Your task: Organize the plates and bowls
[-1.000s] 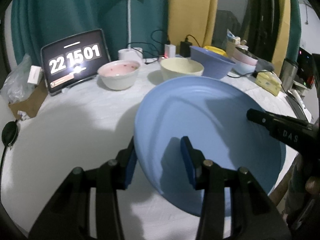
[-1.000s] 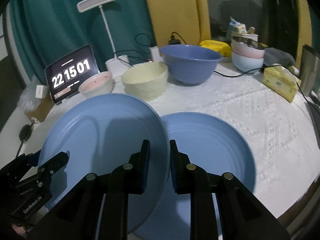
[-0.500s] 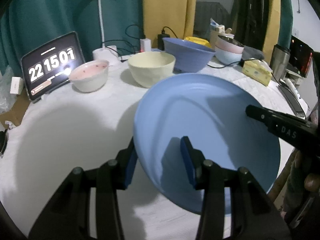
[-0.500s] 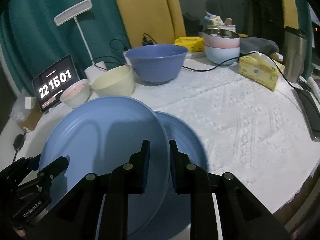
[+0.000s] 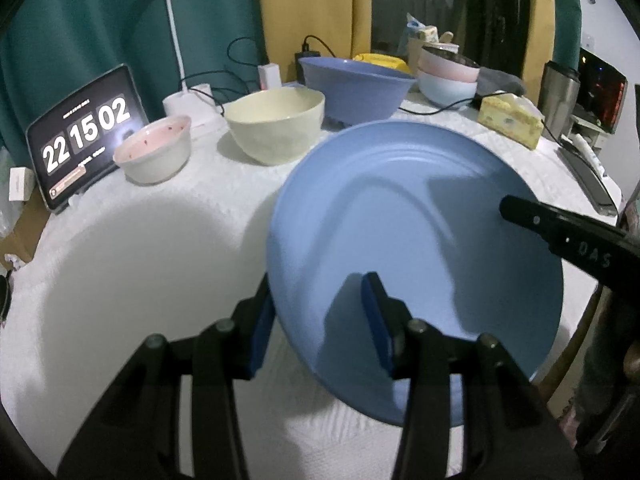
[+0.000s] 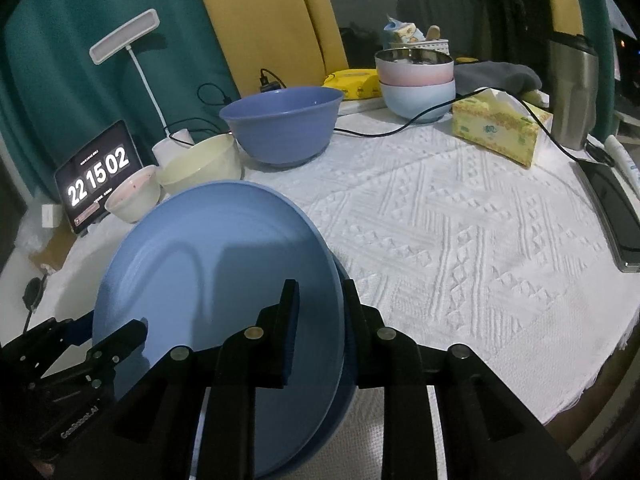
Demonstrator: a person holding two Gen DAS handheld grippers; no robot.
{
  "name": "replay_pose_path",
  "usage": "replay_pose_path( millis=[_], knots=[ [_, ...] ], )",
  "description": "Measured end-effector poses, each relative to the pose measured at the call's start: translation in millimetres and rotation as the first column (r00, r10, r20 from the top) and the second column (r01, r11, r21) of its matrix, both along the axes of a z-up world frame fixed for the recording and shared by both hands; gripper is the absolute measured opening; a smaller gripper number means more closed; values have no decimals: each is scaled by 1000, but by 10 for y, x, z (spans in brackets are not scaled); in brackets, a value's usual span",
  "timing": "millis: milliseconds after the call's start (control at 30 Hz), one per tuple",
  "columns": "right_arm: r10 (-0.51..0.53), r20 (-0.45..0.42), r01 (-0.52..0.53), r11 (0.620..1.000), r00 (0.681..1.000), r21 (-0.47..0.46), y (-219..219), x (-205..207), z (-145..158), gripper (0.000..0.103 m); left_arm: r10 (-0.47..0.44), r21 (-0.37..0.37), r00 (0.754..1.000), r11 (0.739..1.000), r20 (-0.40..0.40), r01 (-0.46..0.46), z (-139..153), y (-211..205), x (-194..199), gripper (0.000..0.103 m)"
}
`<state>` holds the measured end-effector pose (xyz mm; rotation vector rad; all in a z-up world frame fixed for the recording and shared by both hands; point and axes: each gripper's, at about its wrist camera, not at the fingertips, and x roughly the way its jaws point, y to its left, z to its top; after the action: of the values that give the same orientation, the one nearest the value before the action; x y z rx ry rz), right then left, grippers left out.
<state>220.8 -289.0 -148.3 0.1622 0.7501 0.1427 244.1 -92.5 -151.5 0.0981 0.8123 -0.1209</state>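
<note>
Two grippers share one blue plate point(image 6: 208, 280) above a table's white cloth point(image 6: 460, 248). Left gripper point(image 5: 320, 320) straddles the plate's near-left rim, one blue pad point(image 5: 376, 320) on the upper face and the other under the edge; whether they press on it cannot be told. Right gripper point(image 6: 320, 328) brackets the opposite rim, its jaws opening with the rim between them, and contact there cannot be told either. From the right wrist view a second blue plate point(image 6: 344, 384) shows as a darker edge directly beneath the tilted upper one, the two nearly aligned. Farther back, left to right, stand a small pink-lined bowl point(image 5: 154, 154), a cream bowl point(image 5: 278, 130) and a large blue bowl point(image 5: 354, 90), with a pink bowl point(image 6: 414, 68) nested in a pale blue bowl point(image 6: 418, 100) at the far right. A tablet clock point(image 5: 82, 136) and a white desk lamp point(image 6: 128, 36) sit at far left; a yellow tissue box point(image 6: 496, 128) and steel tumbler point(image 6: 572, 92) at right.
</note>
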Motion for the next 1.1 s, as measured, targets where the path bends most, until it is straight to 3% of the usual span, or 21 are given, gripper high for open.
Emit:
replay_pose_path(
  millis=[400,633,800,1100],
  knots=[
    [-22,24,23,999,999,-24,-40,-38,64,29,-8,27,1000,1000,12,7,6,24,-47,45],
    [-38,30,39,999,999,-24,-97,-55,79,36,43,-28,999,999,14,-43,39,202,-9,46],
    [-47,8,47,999,999,-13,-147,-33,12,37,60,-77,998,995,-35,-62,-57,249,69,47],
    [-27,-56,29,999,998,43,-186,52,-188,37,29,-115,995,993,-94,-40,-241,156,163,47]
  ],
)
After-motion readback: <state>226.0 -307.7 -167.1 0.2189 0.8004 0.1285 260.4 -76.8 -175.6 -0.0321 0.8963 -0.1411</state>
